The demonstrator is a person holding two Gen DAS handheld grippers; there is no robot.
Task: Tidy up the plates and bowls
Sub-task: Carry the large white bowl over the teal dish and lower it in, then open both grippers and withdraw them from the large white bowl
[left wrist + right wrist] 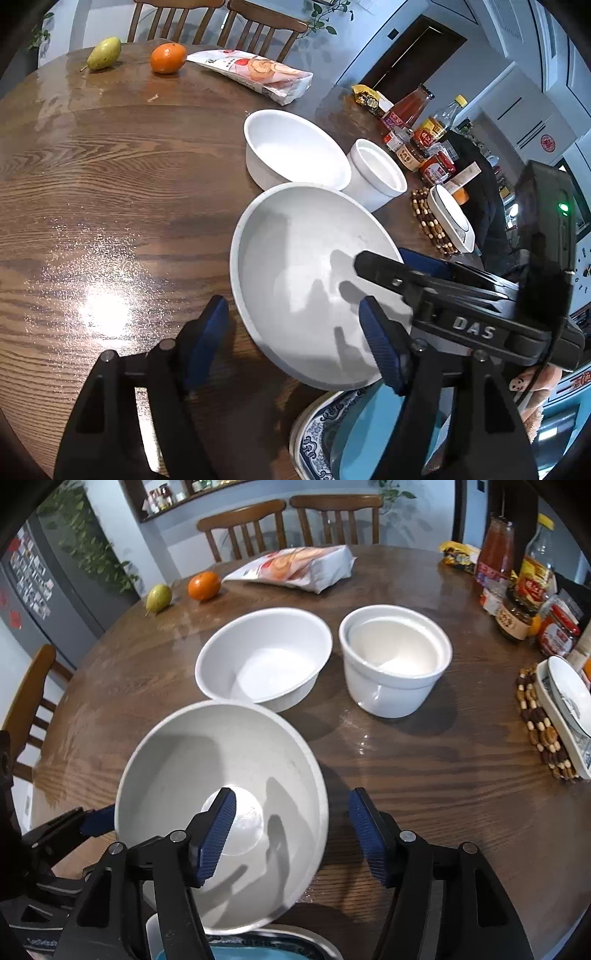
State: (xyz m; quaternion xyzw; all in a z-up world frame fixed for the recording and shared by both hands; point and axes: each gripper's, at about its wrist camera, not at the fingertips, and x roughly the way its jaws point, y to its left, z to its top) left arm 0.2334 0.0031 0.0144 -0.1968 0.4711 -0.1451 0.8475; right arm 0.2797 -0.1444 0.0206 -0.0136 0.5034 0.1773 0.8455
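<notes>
A: From the left wrist, where does the big white bowl [314,280] lie?

B: Ahead and to the right of centre on the worktop [110,192]. The left claw [295,339] straddles its near-left rim, one blue pad outside on the wood, the other over the inside. Both pads stand clear of the wall, so it is released, gripping nothing. The right claw's arm crosses in from the right over the same bowl.

A: And what sits beyond?

B: A medium white bowl [295,155] just behind it, then a pair of nested small bowls [376,177] to its right. A blue-patterned plate [332,435] lies at the near edge, tucked partly under the big bowl.

A: Now the right wrist.

B: The big white bowl [221,805] is ahead-left of the right claw [291,830]. Its left pad hangs inside the bowl, its right pad outside over bare wood, with the rim between them untouched: also released. The medium white bowl [264,657] is straight beyond, rims almost meeting.

A: Which is nearer for nesting?

B: I'd judge both equally close; each brackets an opposite side of the rim.
</notes>
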